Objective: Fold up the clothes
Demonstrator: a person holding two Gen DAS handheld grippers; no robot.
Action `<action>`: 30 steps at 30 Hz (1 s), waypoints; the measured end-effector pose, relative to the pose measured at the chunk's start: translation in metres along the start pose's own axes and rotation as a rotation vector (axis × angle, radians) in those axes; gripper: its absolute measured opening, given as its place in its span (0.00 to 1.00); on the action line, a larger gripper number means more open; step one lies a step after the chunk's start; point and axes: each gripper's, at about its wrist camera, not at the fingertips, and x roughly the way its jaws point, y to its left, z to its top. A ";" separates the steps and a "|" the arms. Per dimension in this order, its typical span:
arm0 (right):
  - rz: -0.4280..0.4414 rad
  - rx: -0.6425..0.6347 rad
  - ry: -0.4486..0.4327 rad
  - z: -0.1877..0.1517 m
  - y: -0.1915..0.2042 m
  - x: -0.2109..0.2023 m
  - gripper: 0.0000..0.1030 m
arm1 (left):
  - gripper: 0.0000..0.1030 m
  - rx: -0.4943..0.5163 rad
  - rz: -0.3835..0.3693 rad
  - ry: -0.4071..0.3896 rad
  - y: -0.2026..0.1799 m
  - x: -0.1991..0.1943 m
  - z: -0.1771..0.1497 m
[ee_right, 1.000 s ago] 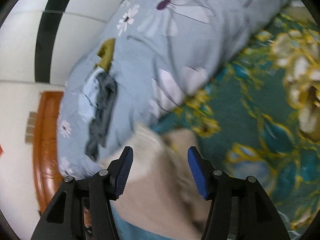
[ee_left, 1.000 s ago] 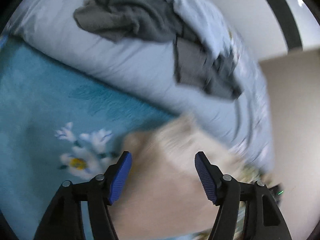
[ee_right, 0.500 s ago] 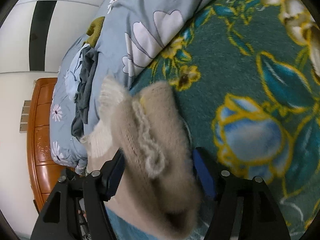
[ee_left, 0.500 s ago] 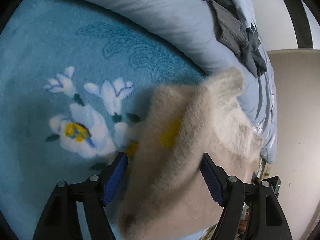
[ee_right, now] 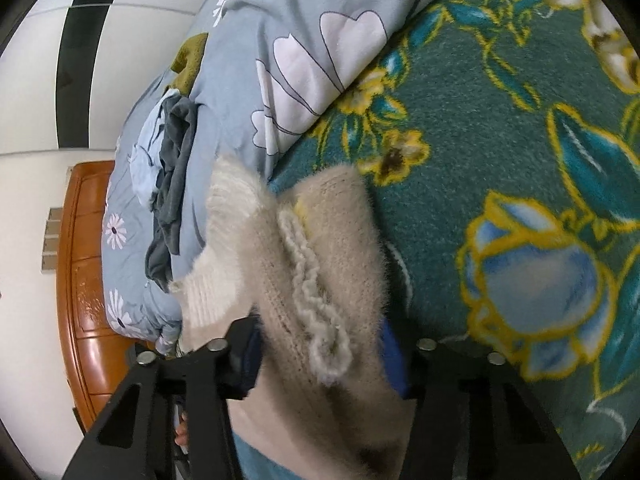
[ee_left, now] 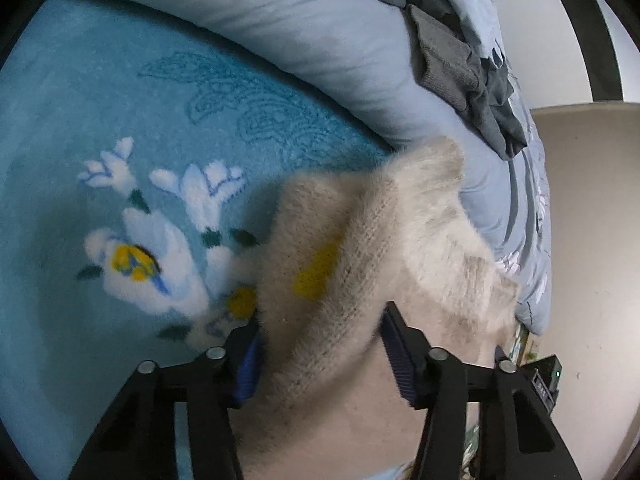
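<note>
Left gripper [ee_left: 320, 354] jaws clamped on a fuzzy cream sweater [ee_left: 372, 248], right gripper [ee_right: 320, 354] jaws clamped on the same bunched knit, yellow patch and curly trim showing, held over a floral blanket [ee_left: 120, 140], grey clothes [ee_left: 468, 76] on a blue duvet [ee_right: 304, 60] beyond

Fuzzy cream sweater [ee_left: 360, 264] bunched between the blue-padded fingers [ee_left: 394, 354] of the left gripper [ee_left: 324, 354], draped over a teal blanket [ee_left: 120, 120] with white flowers. Beyond the sweater, a pale blue duvet [ee_left: 320, 40]; on the duvet, crumpled grey clothes [ee_left: 472, 88]. Beside the duvet, a beige wall [ee_left: 592, 220].
</note>
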 end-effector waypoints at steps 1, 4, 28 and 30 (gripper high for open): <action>0.004 0.004 -0.004 -0.001 0.002 -0.002 0.42 | 0.47 -0.006 -0.007 -0.003 0.000 -0.005 -0.004; 0.019 0.016 -0.019 -0.005 0.011 -0.010 0.36 | 0.39 -0.023 -0.030 -0.013 -0.001 -0.019 -0.015; -0.005 -0.306 0.093 -0.109 0.226 -0.061 0.34 | 0.34 -0.104 -0.223 -0.195 0.037 -0.238 -0.069; 0.001 -0.361 0.114 -0.122 0.269 -0.043 0.34 | 0.35 -0.114 -0.240 -0.233 0.057 -0.269 -0.071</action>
